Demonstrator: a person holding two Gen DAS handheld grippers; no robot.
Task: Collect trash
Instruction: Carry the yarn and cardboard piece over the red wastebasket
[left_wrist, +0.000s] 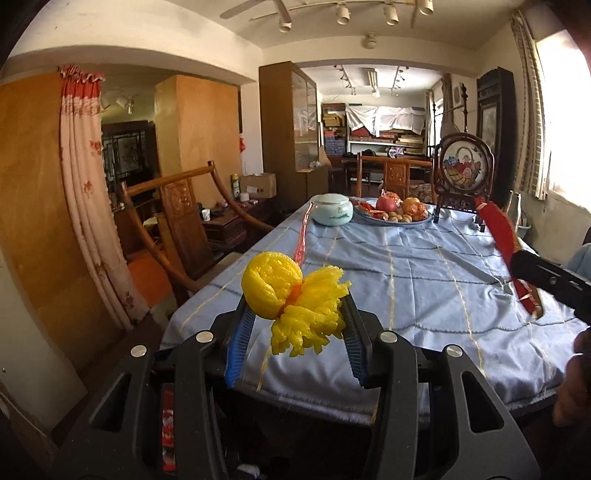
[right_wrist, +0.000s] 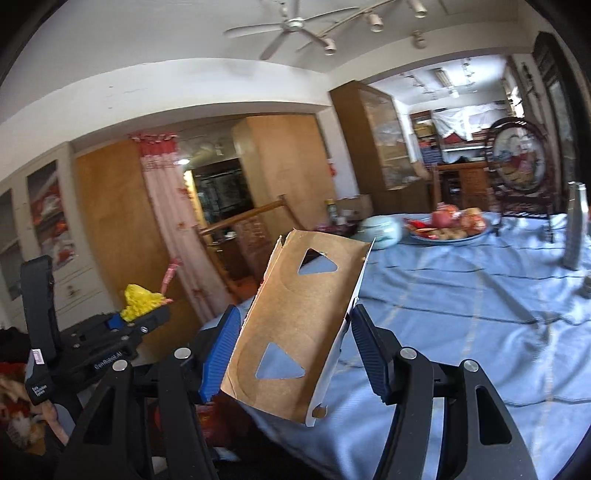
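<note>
Yellow foam net (left_wrist: 291, 295): pinched between the pads of the left tongs (left_wrist: 295, 314), lifted clear of the tabletop (left_wrist: 424, 273).
Cardboard piece (right_wrist: 295, 321): brown, with triangular cut-outs, clamped in the right tongs (right_wrist: 295, 325), tilted, above the tabletop's near edge.
Red wrapper strip (left_wrist: 301, 236): lies on the tabletop just beyond the left tongs.
Lidded jar (left_wrist: 331, 209): far ahead.
Fruit plate (left_wrist: 393, 212): beside the jar.

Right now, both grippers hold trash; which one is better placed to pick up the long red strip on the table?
Neither is free. Left gripper grips yellow foam net; right gripper grips cardboard piece.
</note>
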